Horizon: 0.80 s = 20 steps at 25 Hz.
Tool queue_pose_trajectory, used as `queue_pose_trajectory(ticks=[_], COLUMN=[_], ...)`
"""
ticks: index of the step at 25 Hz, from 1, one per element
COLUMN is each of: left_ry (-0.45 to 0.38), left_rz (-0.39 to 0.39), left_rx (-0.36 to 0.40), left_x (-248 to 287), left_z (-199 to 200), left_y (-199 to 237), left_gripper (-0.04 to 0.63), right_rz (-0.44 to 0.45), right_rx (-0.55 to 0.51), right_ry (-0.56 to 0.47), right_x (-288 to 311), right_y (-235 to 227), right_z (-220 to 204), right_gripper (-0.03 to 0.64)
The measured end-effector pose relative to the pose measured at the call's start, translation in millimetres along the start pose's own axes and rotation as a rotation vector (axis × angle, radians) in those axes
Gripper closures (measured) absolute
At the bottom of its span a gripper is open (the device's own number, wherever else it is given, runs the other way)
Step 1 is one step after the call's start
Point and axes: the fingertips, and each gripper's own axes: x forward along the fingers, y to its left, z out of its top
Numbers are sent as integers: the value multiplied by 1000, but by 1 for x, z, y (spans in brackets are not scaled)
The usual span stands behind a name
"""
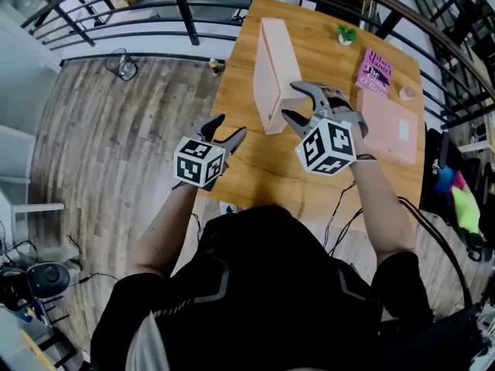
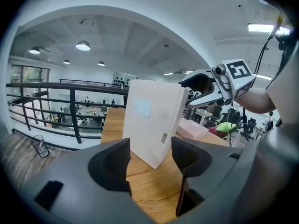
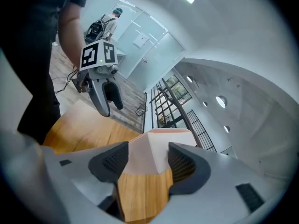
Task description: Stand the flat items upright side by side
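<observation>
Upright pink box point(image 1: 271, 60) point(image 2: 152, 120) point(image 3: 159, 148) stands on its narrow edge near the middle of the wooden counter point(image 1: 255, 168), its long side running away from the person toward the far edge. A pale label shows on the broad face that the left gripper view looks at.

To its right, well apart from it, the flat pink box point(image 1: 387, 126) point(image 2: 194, 127) lies on its broad face with a white label on top. Beyond that one, near the far right corner, lies a magenta book point(image 1: 375, 72), also flat, with a small potted plant point(image 1: 346, 34) to its left by the far edge and a small wooden piece point(image 1: 405, 93) just beside it on the right.

The right tool point(image 1: 291, 100) point(image 2: 198, 93) point(image 3: 147, 160) is at the near end of the upright pink box, by its right face. Its 2 jaws are spread, and in the right gripper view the box's near top corner shows in the gap between them; I cannot tell whether either pad touches the box.

The left tool point(image 1: 230, 126) point(image 2: 150, 160) point(image 3: 112, 107) is held over the counter's left edge, apart from the upright pink box. Its jaws are spread wide with nothing between them; its own view looks across bare wood at the box's labelled face.

Past the counter's far edge runs a dark metal railing point(image 1: 155, 6), and grey wood-plank floor point(image 1: 116, 145) lies to the left.
</observation>
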Motion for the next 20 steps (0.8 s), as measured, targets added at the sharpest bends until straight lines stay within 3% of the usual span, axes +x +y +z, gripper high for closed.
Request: queue_pose_trajectory(ticks=[6,10,14,20], left_ry=[-9,-72,-98,-166], left_rz=[41,88,126,168], left_rx=[28,4,-34,-99], left_x=[-23,-42,-58,-88], left_z=[0,13,14,23], left_y=[3,10,20,36], left_gripper=[304,304,304,304], right_rz=[-4,-78,-145,-126], right_rx=[73,189,465,949], right_ry=[-49,-90,-143,-148], right_x=[0,-9,-20,0], right_y=[3,-4,-8,18], right_z=[8,13,7,-19], right_gripper=[325,270,239,204])
